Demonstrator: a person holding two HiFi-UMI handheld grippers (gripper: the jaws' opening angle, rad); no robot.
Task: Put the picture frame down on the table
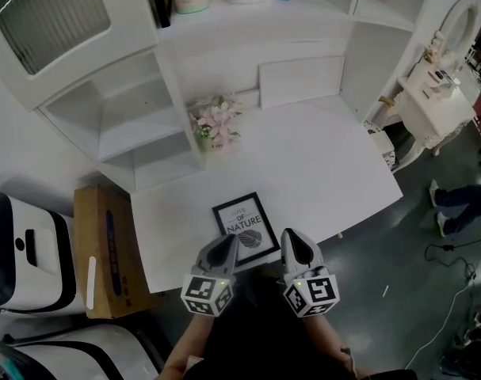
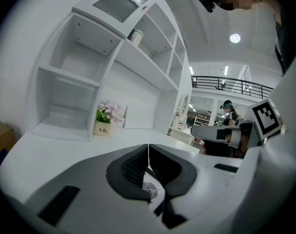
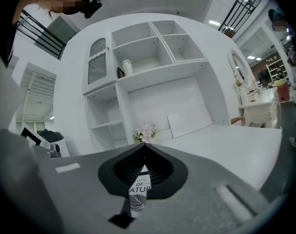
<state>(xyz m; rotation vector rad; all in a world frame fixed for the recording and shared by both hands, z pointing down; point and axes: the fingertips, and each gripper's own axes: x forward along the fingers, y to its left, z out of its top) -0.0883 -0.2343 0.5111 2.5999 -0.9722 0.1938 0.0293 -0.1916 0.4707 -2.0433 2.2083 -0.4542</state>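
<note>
A black picture frame (image 1: 246,226) with a leaf print lies flat on the white table (image 1: 319,165), close to its near edge. My left gripper (image 1: 227,242) hovers over the frame's near left corner, jaws shut with the tips meeting and nothing between them. To its right, my right gripper (image 1: 291,239) sits by the frame's near right corner, also shut and empty. In the left gripper view the gripper (image 2: 148,147) shows part of the leaf print (image 2: 151,189) through the gap behind its tips. The right gripper (image 3: 145,147) shows the frame's lettering (image 3: 138,191) the same way.
A pot of pink flowers (image 1: 215,123) stands at the back of the table beside a white shelf unit (image 1: 137,109). A white board (image 1: 301,80) leans on the back wall. A cardboard box (image 1: 105,248) stands on the floor at left, a white vanity (image 1: 434,93) at right.
</note>
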